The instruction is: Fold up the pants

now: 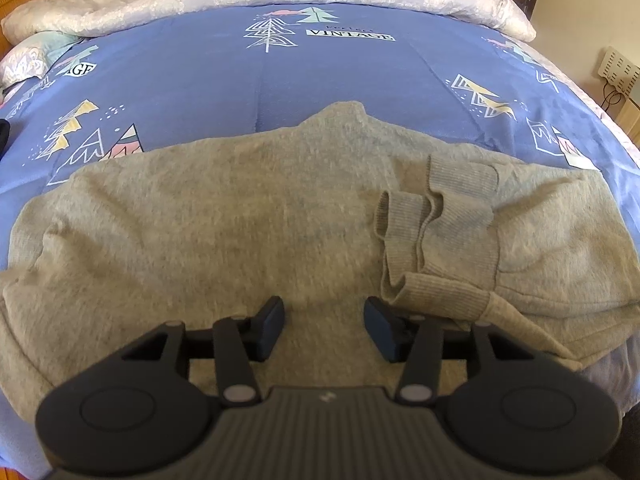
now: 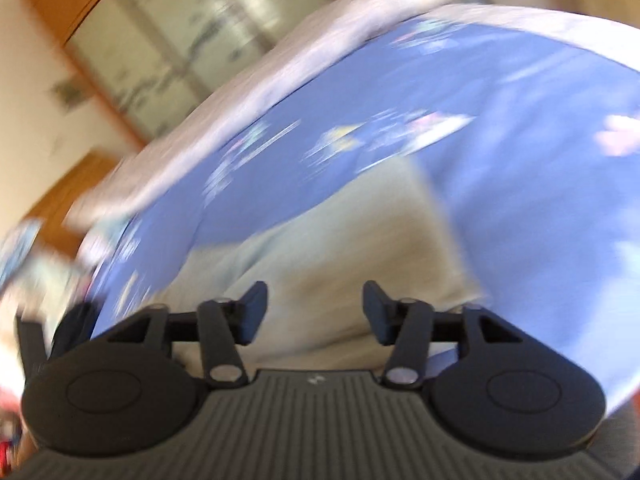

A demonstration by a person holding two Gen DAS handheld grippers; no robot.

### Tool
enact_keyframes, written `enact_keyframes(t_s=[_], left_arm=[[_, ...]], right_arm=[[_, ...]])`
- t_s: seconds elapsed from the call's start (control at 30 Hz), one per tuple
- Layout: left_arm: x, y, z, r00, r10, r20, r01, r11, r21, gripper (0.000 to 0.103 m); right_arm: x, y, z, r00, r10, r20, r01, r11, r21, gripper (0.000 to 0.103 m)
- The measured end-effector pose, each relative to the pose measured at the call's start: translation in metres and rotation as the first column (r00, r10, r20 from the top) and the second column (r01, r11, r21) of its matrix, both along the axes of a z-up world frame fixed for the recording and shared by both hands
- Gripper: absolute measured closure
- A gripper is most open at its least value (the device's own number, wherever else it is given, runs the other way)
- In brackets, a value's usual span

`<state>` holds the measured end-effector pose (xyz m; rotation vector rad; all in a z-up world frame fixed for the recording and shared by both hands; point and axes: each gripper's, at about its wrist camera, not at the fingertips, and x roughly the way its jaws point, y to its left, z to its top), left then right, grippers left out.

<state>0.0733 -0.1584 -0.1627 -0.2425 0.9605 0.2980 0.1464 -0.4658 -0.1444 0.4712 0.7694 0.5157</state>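
Over folded grey pants (image 1: 240, 208), both claws gape, the right claw (image 2: 315, 312) blurred.

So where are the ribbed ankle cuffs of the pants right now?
In the left wrist view, the cuffs lie on top of the folded gray pants, right of center, just beyond the open left tongs.

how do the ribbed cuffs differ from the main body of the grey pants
The ribbed cuffs show fine ridges and lie bunched and curled on top; the pants body looks smooth and lies spread flat on the blue bedsheet. The cuffs form a narrow band, the body a broad panel. Both are the same grey.
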Motion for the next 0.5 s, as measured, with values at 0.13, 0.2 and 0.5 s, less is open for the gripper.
enact_keyframes(t_s=[0.13, 0.2, 0.5], left_arm=[[0.001, 0.0, 0.001, 1.0, 0.002, -0.006, -0.002, 1.0, -0.001, 0.057], [0.001, -0.001, 0.001, 1.0, 0.0, -0.01, 0.0, 1.0, 0.005, 0.057], [0.006, -0.006, 0.001, 0.999, 0.002, -0.035, -0.001, 0.999, 0.038, 0.055]], right_arm=[[0.013, -0.033, -0.018, 0.988, -0.122, -0.09, 0.126, 0.991, 0.044, 0.038], [0.016, -0.041, -0.029, 0.98, -0.139, -0.145, 0.15, 0.986, 0.069, 0.037], [0.013, -0.056, -0.042, 0.968, -0.129, -0.214, 0.162, 0.976, 0.147, 0.036]])
